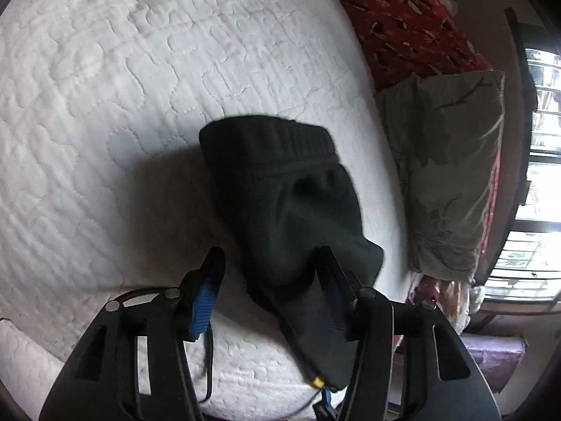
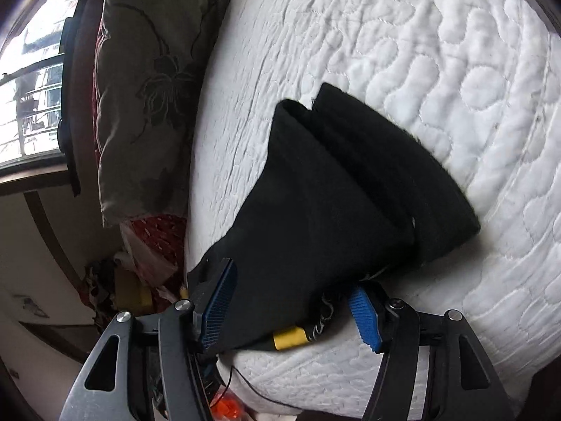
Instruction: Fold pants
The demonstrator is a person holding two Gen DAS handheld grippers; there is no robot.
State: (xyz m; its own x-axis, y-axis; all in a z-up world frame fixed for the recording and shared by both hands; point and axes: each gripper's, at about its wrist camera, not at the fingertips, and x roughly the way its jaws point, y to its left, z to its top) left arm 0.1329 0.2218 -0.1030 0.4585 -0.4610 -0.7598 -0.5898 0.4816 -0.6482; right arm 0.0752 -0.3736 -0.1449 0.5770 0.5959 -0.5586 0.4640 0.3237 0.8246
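Black pants (image 1: 280,182) lie folded into a compact bundle on the white quilted mattress (image 1: 122,87), ribbed waistband at the far end. My left gripper (image 1: 271,256) is open, its fingers apart over the near end of the bundle. The near end hangs over the mattress edge, with a yellow tag (image 1: 317,381) showing. In the right wrist view the pants (image 2: 333,193) show as stacked layers. My right gripper (image 2: 292,294) is open, its blue pads (image 2: 364,315) either side of the near edge, beside the yellow tag (image 2: 289,337).
A grey-green flowered pillow (image 1: 452,168) and a red patterned cloth (image 1: 406,17) lie along the mattress's side by a window (image 2: 31,80). Cluttered items (image 2: 140,280) sit on the floor below the mattress edge. The pillow also shows in the right wrist view (image 2: 147,80).
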